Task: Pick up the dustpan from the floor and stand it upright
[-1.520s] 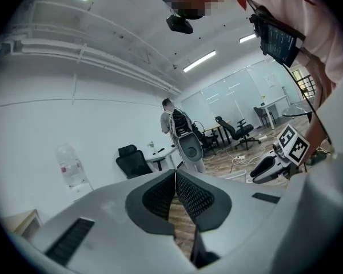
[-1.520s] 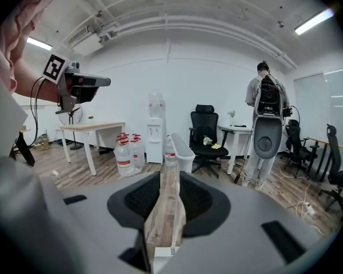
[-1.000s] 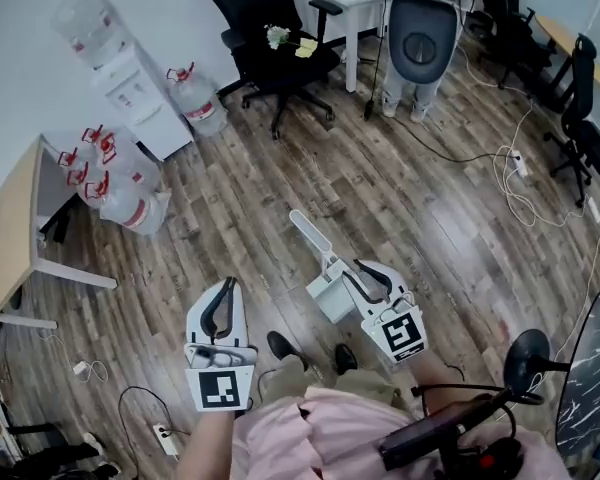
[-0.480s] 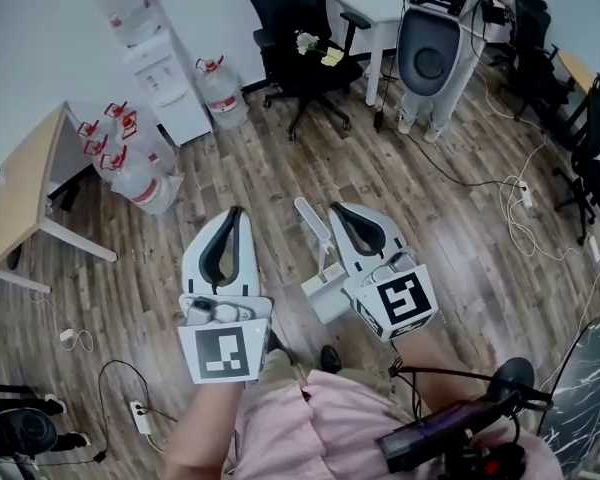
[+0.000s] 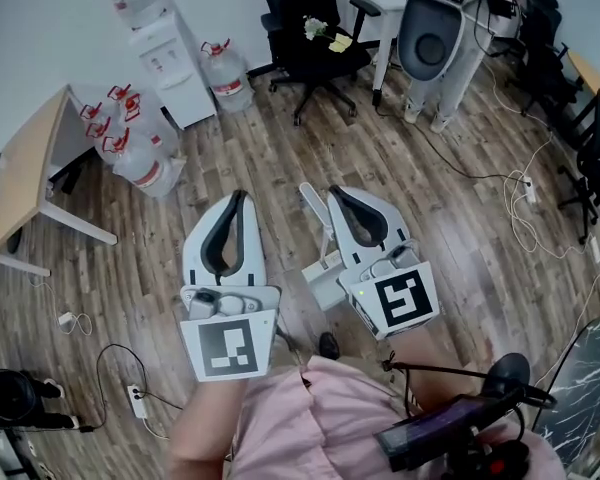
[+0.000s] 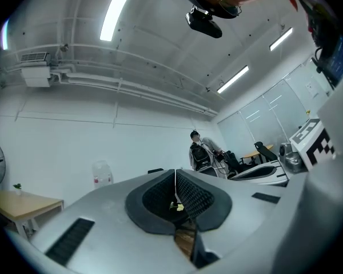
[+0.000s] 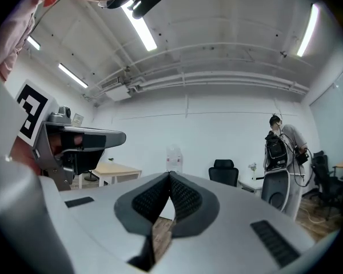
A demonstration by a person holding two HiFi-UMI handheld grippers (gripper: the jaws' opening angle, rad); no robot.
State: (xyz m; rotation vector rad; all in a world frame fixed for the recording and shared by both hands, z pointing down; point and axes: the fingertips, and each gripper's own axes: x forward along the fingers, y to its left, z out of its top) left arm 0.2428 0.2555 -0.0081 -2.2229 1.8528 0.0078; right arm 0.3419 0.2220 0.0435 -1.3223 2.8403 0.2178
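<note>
A white long-handled dustpan [image 5: 322, 271] stands on the wooden floor, its handle [image 5: 313, 204] rising between my two grippers and its pan partly hidden behind the right one. Both grippers are held high, close to the head camera, pointing level across the room. The left gripper [image 5: 240, 197] is shut and holds nothing; its own view shows the dark pads [image 6: 188, 194] pressed together. Beside the handle, the right gripper [image 5: 332, 194] is likewise shut and empty, pads [image 7: 183, 197] closed, clear of the dustpan. Neither gripper view shows the dustpan.
A water dispenser [image 5: 167, 46] and several water bottles [image 5: 130, 153] stand at the back left beside a wooden table [image 5: 20, 188]. A black office chair [image 5: 315, 43] and a grey machine [image 5: 435, 38] are at the back. Cables [image 5: 525, 213] trail at the right. A person [image 7: 283, 144] stands far off.
Both grippers rose from near the floor toward the head camera, the right one leaving the dustpan's side. The dustpan stays standing in place.
</note>
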